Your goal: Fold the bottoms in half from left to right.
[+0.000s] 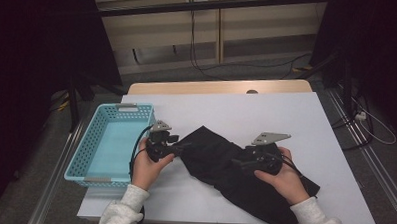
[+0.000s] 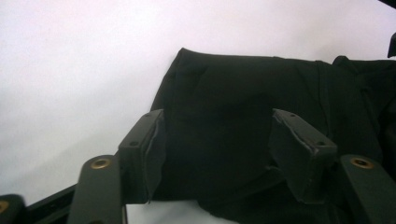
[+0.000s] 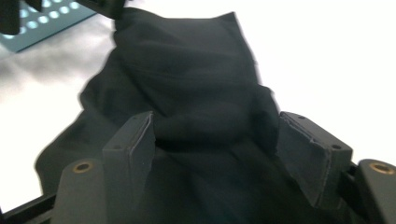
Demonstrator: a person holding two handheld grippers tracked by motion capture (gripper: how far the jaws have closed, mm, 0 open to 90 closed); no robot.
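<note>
Black cloth (image 1: 220, 160) lower end hidden beneath right sleeve (image 1: 313, 216).

A cloth (image 1: 220, 160) lies on the table (image 1: 296, 120), slanting from its middle toward the near right edge. A basket (image 1: 110, 139) sits at the table's left side, just left of the cloth. The left tool (image 1: 177, 149) is at the cloth's left end, between basket and cloth; the right tool (image 1: 240, 162) is over the cloth's middle.
</note>
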